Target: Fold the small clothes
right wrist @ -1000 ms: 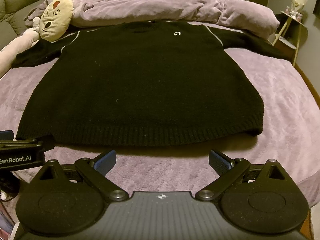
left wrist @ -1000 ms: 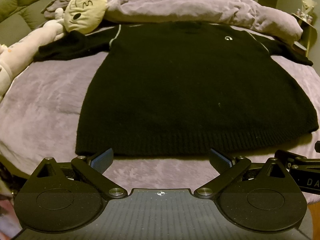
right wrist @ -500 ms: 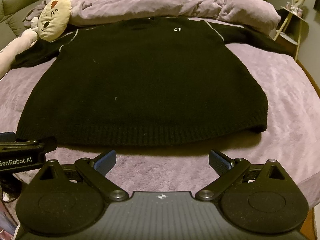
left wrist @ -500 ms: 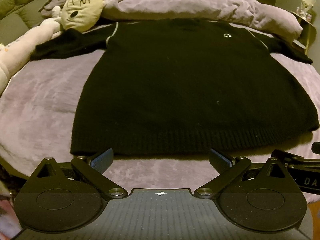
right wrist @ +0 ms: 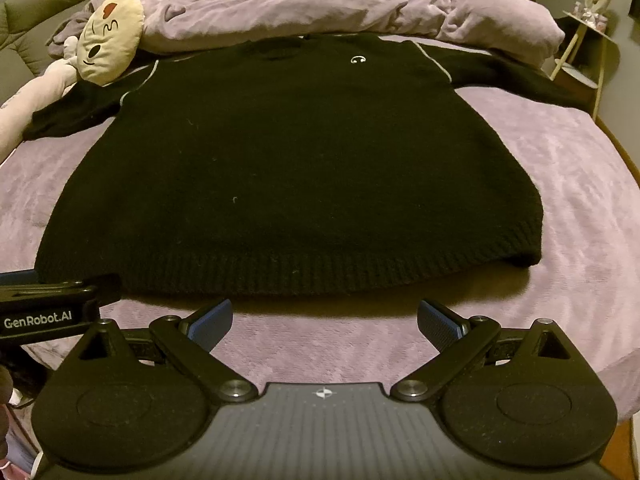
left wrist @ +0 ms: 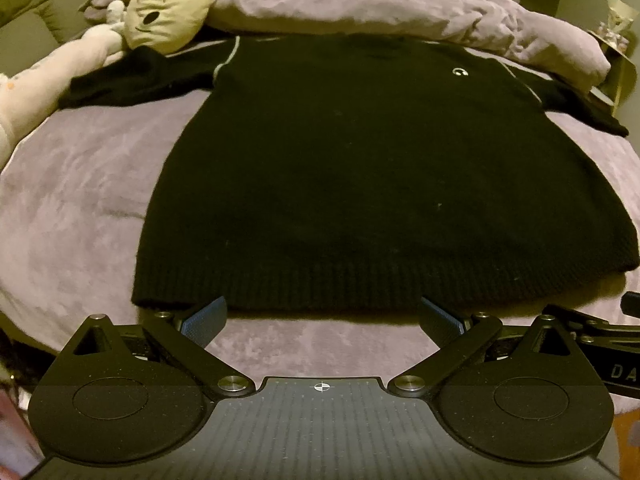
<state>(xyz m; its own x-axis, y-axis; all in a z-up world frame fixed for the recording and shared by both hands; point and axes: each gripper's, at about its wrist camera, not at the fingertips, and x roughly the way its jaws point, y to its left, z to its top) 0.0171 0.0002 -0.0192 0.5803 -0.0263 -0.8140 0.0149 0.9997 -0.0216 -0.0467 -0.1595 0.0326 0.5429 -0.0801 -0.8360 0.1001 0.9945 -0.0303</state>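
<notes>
Fold not started: the black sweater [left wrist: 360, 184] lies flat, face up, spread on the purple bedspread [left wrist: 80, 184], hem toward the cameras, collar toward the bunched duvet [right wrist: 320, 4] at the far end, both sleeves out to the sides. No crease or flap turned over anywhere that I can see, so every step is left, sleeves in and then the body folded, as I read it. Left gripper [left wrist: 322, 316] and right gripper [right wrist: 324, 318] both have jaws spread wide, nothing between them, sitting just short of the ribbed hem [right wrist: 280, 272] and not touching it. View differences: the left wrist view shows the hem's left corner [left wrist: 138, 300] and the left sleeve [left wrist: 136, 80] running up against the plush toy [left wrist: 168, 8], with the right gripper's arm poking in at the right edge. The right wrist view shows the hem's right corner [right wrist: 528, 256], slightly rolled, the whole right sleeve [right wrist: 516, 76] reaching toward the bed edge, and a side table [right wrist: 588, 36] beyond; the left gripper's body shows at its left edge.
</notes>
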